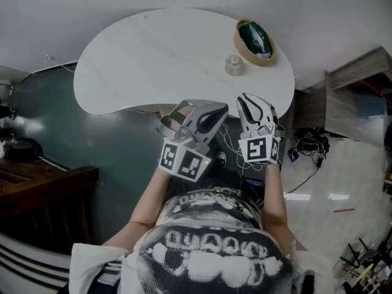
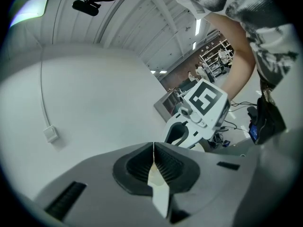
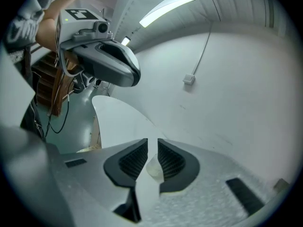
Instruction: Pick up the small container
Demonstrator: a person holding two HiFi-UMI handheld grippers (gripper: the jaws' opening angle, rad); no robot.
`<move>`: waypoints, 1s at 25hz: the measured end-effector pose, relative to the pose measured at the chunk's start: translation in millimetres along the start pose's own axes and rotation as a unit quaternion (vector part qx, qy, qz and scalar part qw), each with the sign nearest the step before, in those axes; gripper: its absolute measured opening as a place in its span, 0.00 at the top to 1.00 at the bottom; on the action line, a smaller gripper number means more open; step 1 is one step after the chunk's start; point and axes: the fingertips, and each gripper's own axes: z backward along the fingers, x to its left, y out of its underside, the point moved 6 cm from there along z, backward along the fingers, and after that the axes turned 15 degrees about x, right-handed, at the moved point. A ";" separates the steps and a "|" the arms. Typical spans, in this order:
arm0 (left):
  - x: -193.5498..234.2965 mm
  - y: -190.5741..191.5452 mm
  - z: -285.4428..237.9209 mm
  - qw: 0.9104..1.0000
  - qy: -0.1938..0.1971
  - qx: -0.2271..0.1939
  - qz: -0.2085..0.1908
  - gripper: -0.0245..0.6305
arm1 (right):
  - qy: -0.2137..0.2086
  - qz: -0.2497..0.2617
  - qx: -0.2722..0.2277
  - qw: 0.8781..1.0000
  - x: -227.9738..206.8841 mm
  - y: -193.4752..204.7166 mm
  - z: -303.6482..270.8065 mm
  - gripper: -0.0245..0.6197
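The right gripper is hovering, jaws slightly parted and empty, short of the small clear round container on the white curved table. The left gripper is clenching nothing.

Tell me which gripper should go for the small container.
Right, I'd say. The right gripper is nearer the small container and nearly in line with it, jaws slightly apart; the left gripper is farther off, jaws together.

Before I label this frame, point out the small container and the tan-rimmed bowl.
small container [image 1: 234, 64], head view, middle of its clear body.
tan-rimmed bowl [image 1: 237, 43], head view, its left rim.
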 end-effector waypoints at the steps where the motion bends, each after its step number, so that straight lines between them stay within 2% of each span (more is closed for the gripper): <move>1: 3.6 2.4 -4.7 1.000 0.003 0.000 -0.001 0.96 | -0.002 0.000 0.005 1.000 -2.2 1.8 -8.9 0.85; 9: 34.2 18.2 -38.1 1.000 0.011 -0.001 -0.003 0.95 | -0.028 -0.011 0.049 0.998 -19.5 19.4 -82.6 0.75; 13: 48.9 26.8 -52.9 1.000 0.011 0.002 0.001 0.96 | -0.046 -0.017 0.076 0.996 -24.7 33.4 -120.3 0.66; 20: 65.5 41.1 -71.3 1.000 0.019 0.008 0.006 0.95 | -0.077 -0.067 0.117 0.988 -31.2 54.5 -174.1 0.50; 25: 71.6 49.6 -82.0 1.000 0.023 0.013 0.006 0.96 | -0.099 -0.073 0.143 0.982 -28.5 67.5 -200.8 0.45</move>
